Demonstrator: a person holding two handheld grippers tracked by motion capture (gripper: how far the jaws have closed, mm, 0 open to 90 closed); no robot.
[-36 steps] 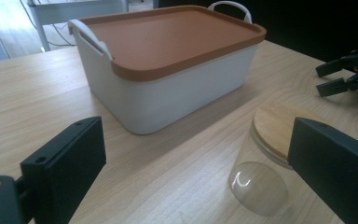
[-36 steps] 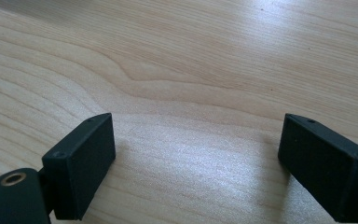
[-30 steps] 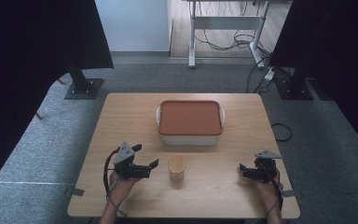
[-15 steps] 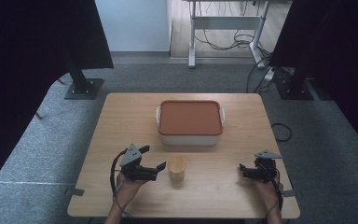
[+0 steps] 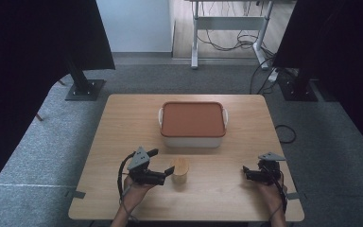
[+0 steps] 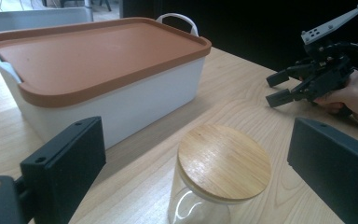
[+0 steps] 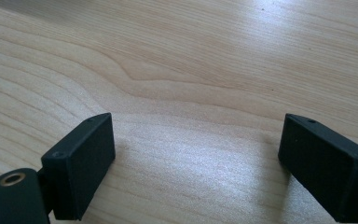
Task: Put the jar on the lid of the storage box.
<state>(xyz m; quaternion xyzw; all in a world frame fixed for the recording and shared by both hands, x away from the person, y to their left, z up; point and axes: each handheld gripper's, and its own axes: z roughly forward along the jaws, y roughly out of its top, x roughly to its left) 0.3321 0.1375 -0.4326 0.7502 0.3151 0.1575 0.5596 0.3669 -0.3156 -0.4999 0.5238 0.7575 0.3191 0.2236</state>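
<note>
On my left I have the left gripper [image 5: 159, 166] low over the wooden table [image 5: 123, 123], held in the person's left hand [image 5: 133, 191], its jaws spread wide apart and clasping nothing. In the left gripper view the glass jar [image 6: 205, 205] with its round wooden lid [image 6: 223, 161] stands just ahead of that tool and between the lines of its two jaws, untouched by either; from the high view the jar [image 5: 180, 171] sits just beside the jaw tips. Beyond the jar, farther out from the left gripper, stands the white container [image 5: 193, 138] with an orange-brown lid [image 5: 192, 119] closed on top and a white handle at each end; container and jar are near each other but apart.

Further right, well apart from the jar, I see the right gripper [image 5: 246, 173] in the person's right hand [image 5: 270, 195], resting low near the table's near right corner. Its jaws are also spread open, and in the right gripper view there is bare wood grain [image 7: 191, 93] between and ahead of them.
</note>
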